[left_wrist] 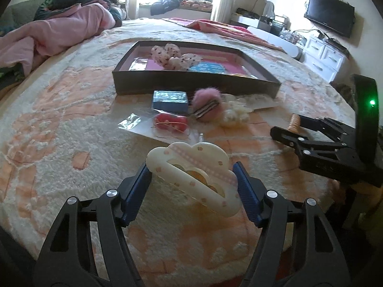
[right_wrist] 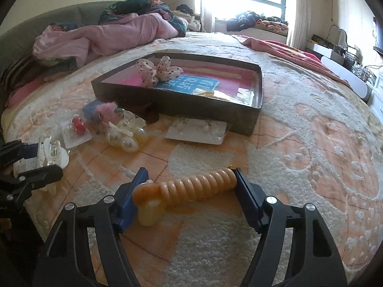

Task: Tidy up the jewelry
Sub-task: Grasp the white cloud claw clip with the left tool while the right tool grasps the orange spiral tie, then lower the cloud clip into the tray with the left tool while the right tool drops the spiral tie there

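Left gripper [left_wrist: 192, 186]: clamped on cloud clip [left_wrist: 191, 174]. Right gripper [right_wrist: 189, 198]: clamped on orange clip [right_wrist: 186, 187]. Tray [left_wrist: 191, 85] beyond, on bedspread [left_wrist: 59, 143].

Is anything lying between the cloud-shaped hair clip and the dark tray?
Yes. Between the cloud-shaped hair clip and the dark tray lie a bagged red ornament, a small blue box and a pink fluffy clip.
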Available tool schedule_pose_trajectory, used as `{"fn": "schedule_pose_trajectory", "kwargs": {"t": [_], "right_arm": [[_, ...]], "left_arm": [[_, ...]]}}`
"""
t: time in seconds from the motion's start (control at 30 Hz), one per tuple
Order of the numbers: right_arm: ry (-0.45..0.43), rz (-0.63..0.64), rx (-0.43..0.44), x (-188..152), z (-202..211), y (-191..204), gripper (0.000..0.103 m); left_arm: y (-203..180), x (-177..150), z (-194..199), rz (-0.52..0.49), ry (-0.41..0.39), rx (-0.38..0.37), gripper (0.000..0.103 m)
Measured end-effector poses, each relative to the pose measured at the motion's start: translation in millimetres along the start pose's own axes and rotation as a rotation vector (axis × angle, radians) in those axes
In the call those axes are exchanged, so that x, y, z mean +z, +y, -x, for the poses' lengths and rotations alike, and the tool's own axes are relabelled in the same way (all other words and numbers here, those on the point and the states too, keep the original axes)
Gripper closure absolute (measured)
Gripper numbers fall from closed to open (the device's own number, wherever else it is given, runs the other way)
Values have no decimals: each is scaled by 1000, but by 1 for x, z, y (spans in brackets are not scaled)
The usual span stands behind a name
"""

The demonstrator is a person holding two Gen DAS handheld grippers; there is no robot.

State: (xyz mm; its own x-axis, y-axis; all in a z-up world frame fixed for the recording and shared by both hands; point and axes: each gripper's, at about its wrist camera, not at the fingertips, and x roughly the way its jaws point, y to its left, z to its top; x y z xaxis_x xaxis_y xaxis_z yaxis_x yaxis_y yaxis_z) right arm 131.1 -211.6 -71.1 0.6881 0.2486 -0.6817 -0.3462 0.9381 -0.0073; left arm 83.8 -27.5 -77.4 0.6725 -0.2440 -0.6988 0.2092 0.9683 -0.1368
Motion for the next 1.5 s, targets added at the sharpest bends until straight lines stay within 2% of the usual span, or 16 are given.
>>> {"fn": "schedule_pose_trajectory", "kwargs": {"t": [0.37,0.53,0.77,1.1,1.5], "right_arm": [[-53,-93,-27,2,25,-27,34],[-64,-103,-30,3,29,-31,34],[-72,-104,-23,10,30,-30,34],[-89,-67,-15,36,24,-24,34],[-102,-40,-17,67,2,-21,34]], "left_arm": [[-29,9,17,-75,-61,-26,42],[-27,21,13,-60,-67,-25,42],[-8,42,14,-11,-94,-7,42],[25,82,7,65,-150,21,42],[52,115,-21,119,-159,46,42]]}}
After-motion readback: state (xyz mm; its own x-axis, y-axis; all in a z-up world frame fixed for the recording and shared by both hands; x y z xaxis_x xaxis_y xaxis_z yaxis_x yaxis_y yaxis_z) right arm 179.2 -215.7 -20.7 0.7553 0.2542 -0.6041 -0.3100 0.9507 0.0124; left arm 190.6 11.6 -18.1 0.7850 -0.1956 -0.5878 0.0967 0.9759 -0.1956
